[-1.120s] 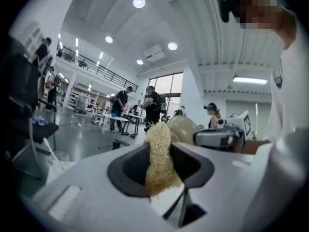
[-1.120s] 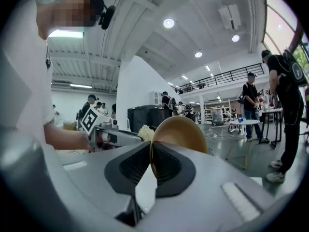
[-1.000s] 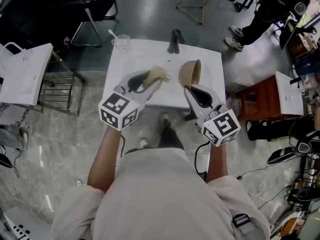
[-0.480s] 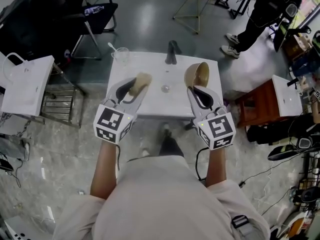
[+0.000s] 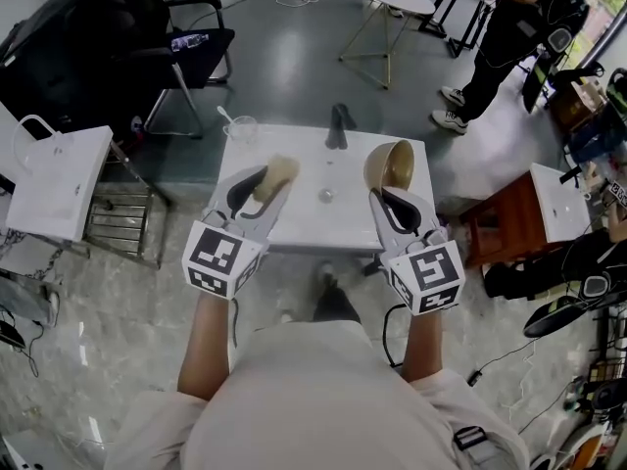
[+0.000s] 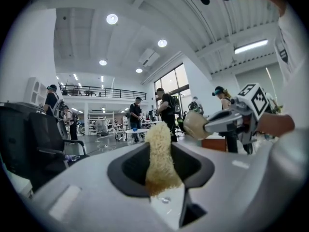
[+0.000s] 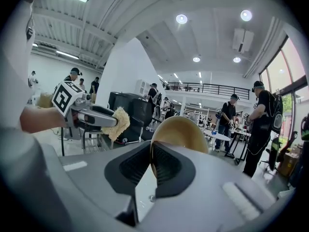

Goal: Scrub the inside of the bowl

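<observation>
Contents at time of record, left to right.

1. White paper bag (image 5: 54, 179), one, handles up, standing well left of the washbasin; contents could not be seen.
2. Clear glass cup (image 5: 241, 130), one, on the far left corner of the white washbasin (image 5: 299, 218); one white spoon (image 5: 224, 117) stood in it.
3. Left gripper (image 5: 265, 186), one, held over the basin's left part. Its jaws stood partly apart and clamped on one pale yellow fibrous scrub pad (image 5: 278, 175), which jutted past the tips. Its own view showed the pad (image 6: 160, 153) upright between the jaws of the gripper (image 6: 161, 180).
4. Black faucet (image 5: 338, 125), one, at the basin's far edge, with one round drain (image 5: 326, 195) in front of it.
5. Tan bowl (image 5: 391, 164), one, held on edge above the basin's right part, well apart from the pad.
6. Right gripper (image 5: 386, 196), one, jaws nearly together and pinching the bowl's rim; its own view showed the rim of the bowl (image 7: 182, 132) nipped between the jaws of the gripper (image 7: 151, 164).
</observation>
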`<action>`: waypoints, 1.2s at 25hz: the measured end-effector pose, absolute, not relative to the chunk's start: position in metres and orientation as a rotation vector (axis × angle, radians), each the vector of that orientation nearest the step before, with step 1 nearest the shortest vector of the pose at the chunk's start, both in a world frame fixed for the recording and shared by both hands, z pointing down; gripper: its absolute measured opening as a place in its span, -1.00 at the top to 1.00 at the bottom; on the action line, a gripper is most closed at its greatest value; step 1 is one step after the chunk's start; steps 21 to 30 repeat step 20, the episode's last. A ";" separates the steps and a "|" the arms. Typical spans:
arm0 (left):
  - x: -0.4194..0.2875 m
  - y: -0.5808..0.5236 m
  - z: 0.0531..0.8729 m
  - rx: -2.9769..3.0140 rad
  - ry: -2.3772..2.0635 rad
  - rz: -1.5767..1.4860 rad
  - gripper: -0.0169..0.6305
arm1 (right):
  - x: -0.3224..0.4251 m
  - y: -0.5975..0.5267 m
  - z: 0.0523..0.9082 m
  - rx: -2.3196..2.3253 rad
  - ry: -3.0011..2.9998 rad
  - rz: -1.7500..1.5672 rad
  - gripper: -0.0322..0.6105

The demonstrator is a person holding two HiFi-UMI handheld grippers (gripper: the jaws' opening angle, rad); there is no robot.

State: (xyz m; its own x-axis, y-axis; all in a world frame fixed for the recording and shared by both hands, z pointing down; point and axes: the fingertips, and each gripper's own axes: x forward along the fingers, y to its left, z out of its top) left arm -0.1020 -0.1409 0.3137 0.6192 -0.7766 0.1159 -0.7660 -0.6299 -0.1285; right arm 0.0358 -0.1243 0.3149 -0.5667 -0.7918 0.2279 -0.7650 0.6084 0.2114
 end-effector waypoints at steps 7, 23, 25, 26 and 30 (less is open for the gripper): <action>-0.103 -0.142 0.316 -2.771 1.320 -0.259 0.53 | 0.035 -0.126 0.317 1.271 -2.523 -0.128 0.84; -0.097 -0.149 0.334 -2.807 1.329 -0.274 0.53 | 0.039 -0.133 0.335 1.245 -2.497 -0.091 0.84; -0.097 -0.149 0.334 -2.807 1.329 -0.274 0.53 | 0.039 -0.133 0.335 1.245 -2.497 -0.091 0.84; -0.097 -0.149 0.334 -2.807 1.329 -0.274 0.53 | 0.039 -0.133 0.335 1.245 -2.497 -0.091 0.84; -0.097 -0.149 0.334 -2.807 1.329 -0.274 0.53 | 0.039 -0.133 0.335 1.245 -2.497 -0.091 0.84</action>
